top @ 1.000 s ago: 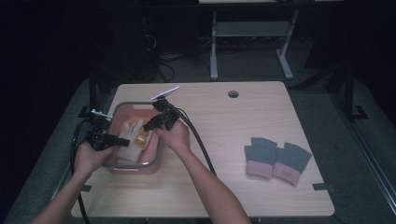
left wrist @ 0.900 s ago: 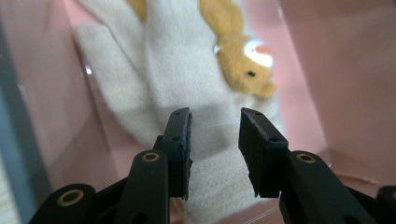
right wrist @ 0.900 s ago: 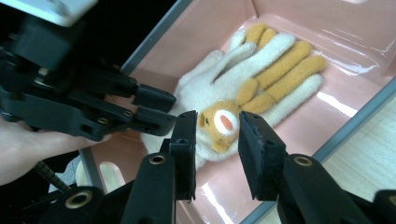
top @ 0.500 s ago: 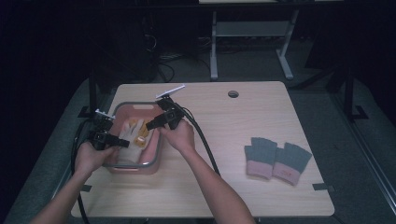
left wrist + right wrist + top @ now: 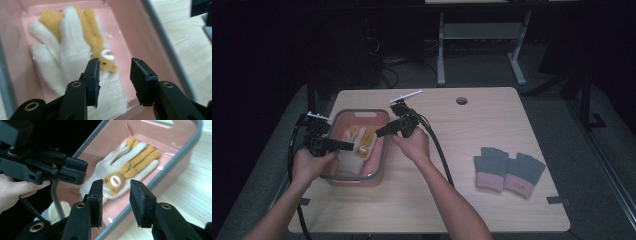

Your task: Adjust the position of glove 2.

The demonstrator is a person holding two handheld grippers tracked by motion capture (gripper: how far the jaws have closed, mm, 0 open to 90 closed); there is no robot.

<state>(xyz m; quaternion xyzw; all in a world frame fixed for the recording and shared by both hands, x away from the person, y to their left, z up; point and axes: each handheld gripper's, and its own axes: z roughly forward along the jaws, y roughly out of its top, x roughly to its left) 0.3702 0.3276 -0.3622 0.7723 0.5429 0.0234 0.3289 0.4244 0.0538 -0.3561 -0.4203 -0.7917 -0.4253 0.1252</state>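
While the gloves (image 5: 358, 145) lie in the bin (image 5: 380, 150) at the high view's left, a grey pair (image 5: 508, 170) waits lower right. Left gripper (image 5: 113, 72): spread, just widening, empty over them. Right gripper (image 5: 115, 192): likewise spread, widening, empty.

No legible text or labels anywhere.

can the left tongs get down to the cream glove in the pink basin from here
Probably yes: the left tongs hang open just above the cream glove in the pink basin, with nothing between them.
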